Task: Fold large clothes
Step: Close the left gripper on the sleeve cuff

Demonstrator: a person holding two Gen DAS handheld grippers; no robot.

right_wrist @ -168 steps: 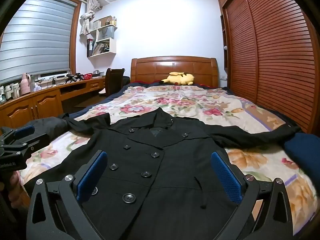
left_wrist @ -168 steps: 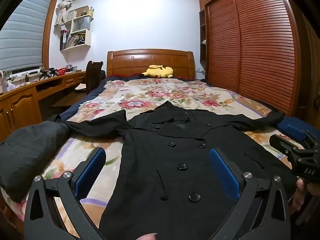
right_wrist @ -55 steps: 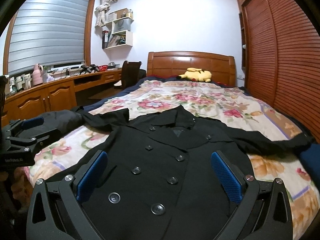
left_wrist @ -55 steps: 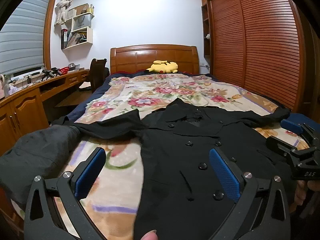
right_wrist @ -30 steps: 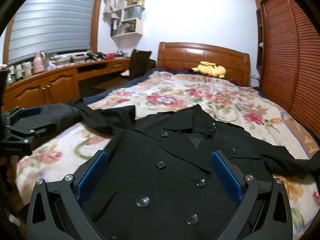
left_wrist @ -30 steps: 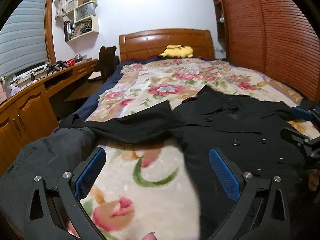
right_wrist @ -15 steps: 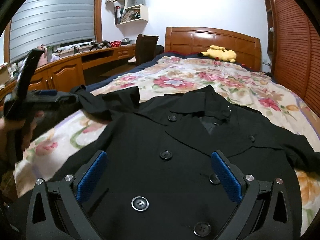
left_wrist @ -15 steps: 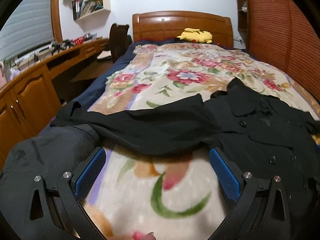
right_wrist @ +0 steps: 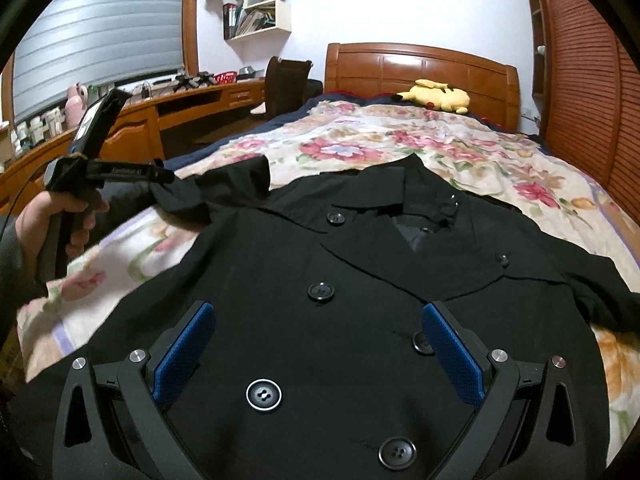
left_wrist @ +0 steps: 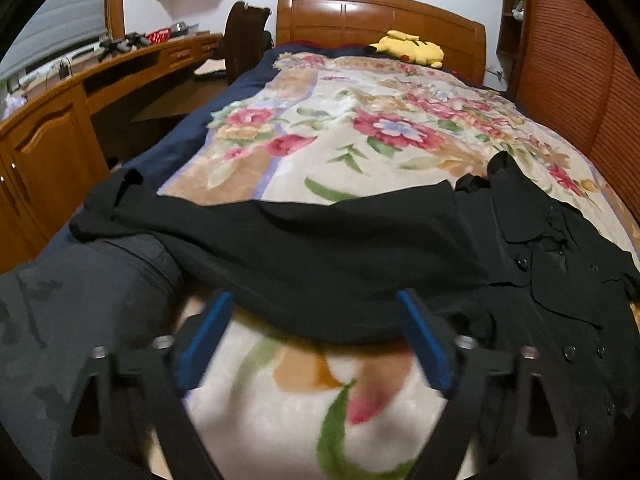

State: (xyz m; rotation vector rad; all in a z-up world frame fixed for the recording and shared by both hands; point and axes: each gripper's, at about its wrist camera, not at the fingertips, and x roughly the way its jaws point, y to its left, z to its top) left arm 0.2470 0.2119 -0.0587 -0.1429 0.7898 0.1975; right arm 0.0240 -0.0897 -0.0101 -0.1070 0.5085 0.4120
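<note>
**Black coat spread on the bed, left gripper at its sleeve**

Black wool-like coat lies front-up on the floral blanket, collar toward the headboard at twelve o'clock, buttons showing down its front. One sleeve stretches out toward nine o'clock in the right wrist view, reaching a grey garment at the bed's edge.

Left gripper points down at that sleeve, its jaws closing with the sleeve's lower hem between the blue pads. The view is blurred, so it seems the pads are not yet pressing the cloth. In the right wrist view a hand holds this gripper at nine o'clock, its tip at the sleeve.

Right gripper hovers over the coat's chest with its jaws spread wide, gripping nothing; a button sits between the fingers at six o'clock.

A yellow plush rests by the headboard at one o'clock.
</note>
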